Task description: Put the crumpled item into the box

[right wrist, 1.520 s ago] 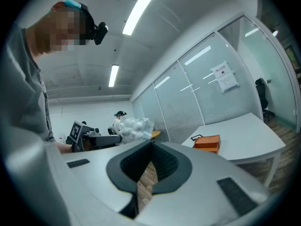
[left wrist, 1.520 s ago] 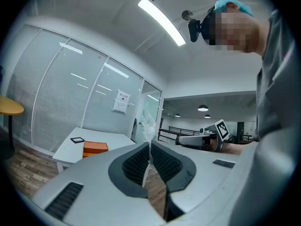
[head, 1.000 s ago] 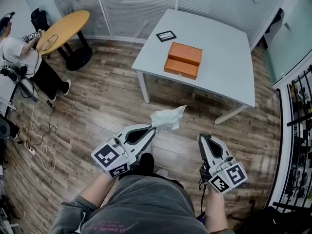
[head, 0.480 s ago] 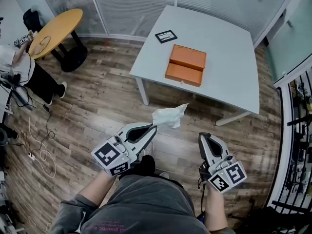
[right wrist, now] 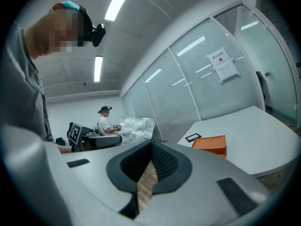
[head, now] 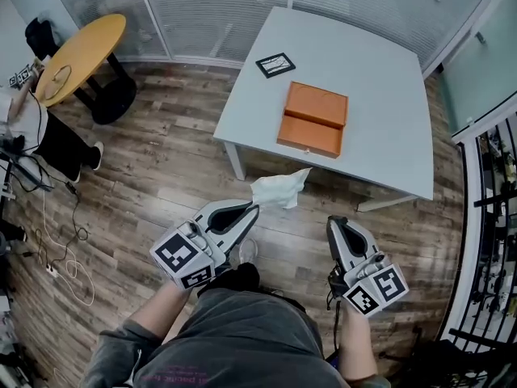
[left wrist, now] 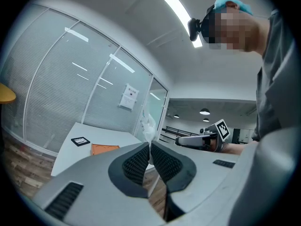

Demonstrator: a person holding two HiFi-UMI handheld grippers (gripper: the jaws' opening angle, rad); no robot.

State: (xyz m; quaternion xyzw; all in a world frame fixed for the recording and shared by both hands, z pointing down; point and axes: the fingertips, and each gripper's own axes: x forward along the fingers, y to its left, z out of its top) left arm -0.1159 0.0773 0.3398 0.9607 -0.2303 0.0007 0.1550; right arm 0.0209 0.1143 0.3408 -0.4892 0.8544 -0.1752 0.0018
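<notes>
1. Wood-plank floor (head: 161,168) and glass partition walls all round. A pale grey rectangular bench (head: 380,63) stands ahead of me, with the flat orange rectangular box (head: 313,120) near its front edge.
2. The white crumpled item (head: 279,191) is thin paper or film, can't tell which. It's up in the air over the floor, short of the bench, pinched by one edge in the left tongs (head: 257,208). The left gripper view shows those pads clamped tight, with the item poking out just past the tips.
3. Over on the other side, the right tongs (head: 332,221) are closed on nothing. Only floor shows through the gap behind the tips, and they're well apart from the item.
4. Handling guess: very light, soft, no stiffness at all, so it'll flop and probably spring open a bit. It doesn't look fragile or slippery, though a hard yank could tear it. An edge pinch like this one looks like plenty.
5. For the drop, I reckon it could cling to a pad or drift sideways, so I'd let go low over the box.
6. Can't tell from here whether the box is open or lidded.
7. Headcount:
   - one crumpled item
   - one box
   - one small black-framed card (head: 275,64) on the bench behind the box
   - two tongs
   - one bench
   - one round yellow table (head: 81,51) far left
   - one seated person (head: 48,140) beside it
</notes>
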